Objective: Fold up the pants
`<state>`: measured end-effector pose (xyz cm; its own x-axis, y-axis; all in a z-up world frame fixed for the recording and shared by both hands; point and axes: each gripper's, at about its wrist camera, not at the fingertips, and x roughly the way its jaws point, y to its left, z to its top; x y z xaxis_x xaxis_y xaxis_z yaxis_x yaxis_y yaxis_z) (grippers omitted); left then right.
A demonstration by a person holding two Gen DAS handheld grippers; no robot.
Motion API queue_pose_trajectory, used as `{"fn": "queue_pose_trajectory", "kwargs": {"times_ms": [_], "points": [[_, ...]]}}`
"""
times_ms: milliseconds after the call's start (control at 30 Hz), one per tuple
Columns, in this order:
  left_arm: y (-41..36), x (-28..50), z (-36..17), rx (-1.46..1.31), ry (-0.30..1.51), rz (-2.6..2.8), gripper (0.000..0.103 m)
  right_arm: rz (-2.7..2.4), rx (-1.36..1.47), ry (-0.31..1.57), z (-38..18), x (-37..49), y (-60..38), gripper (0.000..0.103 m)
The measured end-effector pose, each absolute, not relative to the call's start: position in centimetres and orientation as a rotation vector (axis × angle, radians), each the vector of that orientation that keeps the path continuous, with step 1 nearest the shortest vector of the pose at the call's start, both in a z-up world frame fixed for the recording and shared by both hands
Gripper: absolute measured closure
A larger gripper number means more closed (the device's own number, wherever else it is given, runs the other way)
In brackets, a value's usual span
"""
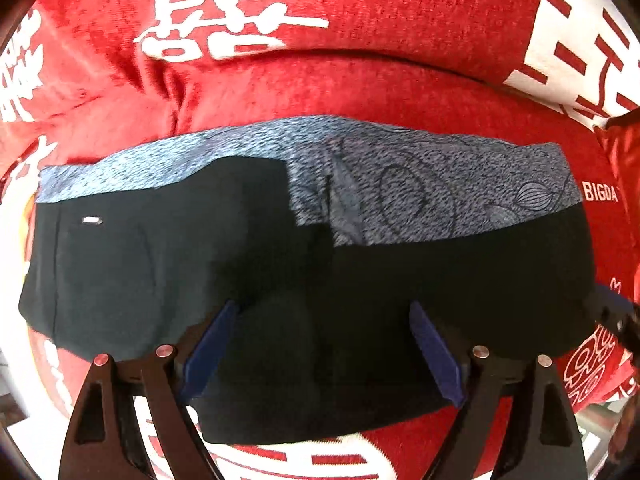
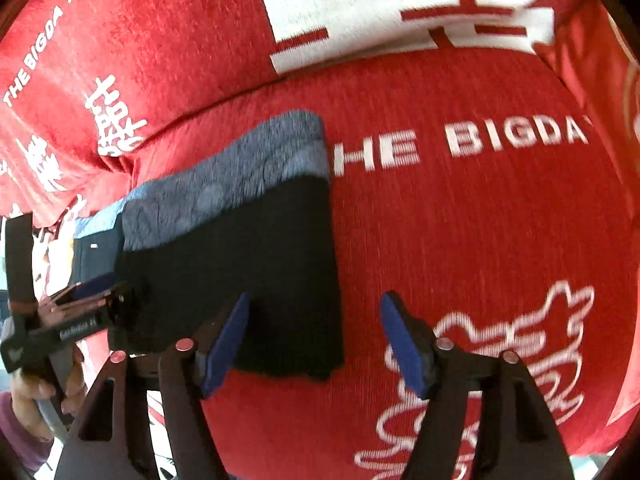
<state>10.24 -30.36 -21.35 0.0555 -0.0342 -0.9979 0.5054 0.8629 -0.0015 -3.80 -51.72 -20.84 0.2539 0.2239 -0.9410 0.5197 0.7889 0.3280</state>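
The dark pants (image 1: 168, 272) lie folded into a flat block on the red cover, with a blue-grey patterned band (image 1: 400, 184) along the far edge. My left gripper (image 1: 324, 312) is open, its blue pads spread above the near part of the pants and holding nothing. In the right wrist view the pants (image 2: 248, 240) lie at the left. My right gripper (image 2: 316, 300) is open and empty over the pants' right edge. The left gripper (image 2: 80, 312) shows there at the far left, held by a hand.
A red cover (image 2: 480, 220) with white characters and "THE BIGDAY" lettering spreads under everything. A red cushion (image 1: 360, 8) with white print rises behind the pants. The cover extends to the right of the pants.
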Motion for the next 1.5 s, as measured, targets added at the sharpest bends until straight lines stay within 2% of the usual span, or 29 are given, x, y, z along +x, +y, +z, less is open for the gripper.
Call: {"fn": "queue_pose_trajectory", "kwargs": {"times_ms": [433, 800, 1100, 1500], "points": [[-29.4, 6.6, -19.7, 0.395, 1.462, -0.357, 0.014, -0.196, 0.700, 1.376, -20.9, -6.4, -50.5, 0.026], [-27.1, 7.5, -20.2, 0.347, 1.491, -0.410, 0.014, -0.249, 0.688, 1.404, -20.3, -6.4, -47.4, 0.026], [-23.1, 9.0, -19.8, 0.347, 1.511, -0.477, 0.014, -0.294, 0.643, 1.391, -18.7, -3.7, -41.5, 0.026], [-15.0, 12.2, -18.6, 0.283, 1.528, -0.436, 0.014, -0.220, 0.599, 1.468, -18.0, 2.2, -32.4, 0.026]]}}
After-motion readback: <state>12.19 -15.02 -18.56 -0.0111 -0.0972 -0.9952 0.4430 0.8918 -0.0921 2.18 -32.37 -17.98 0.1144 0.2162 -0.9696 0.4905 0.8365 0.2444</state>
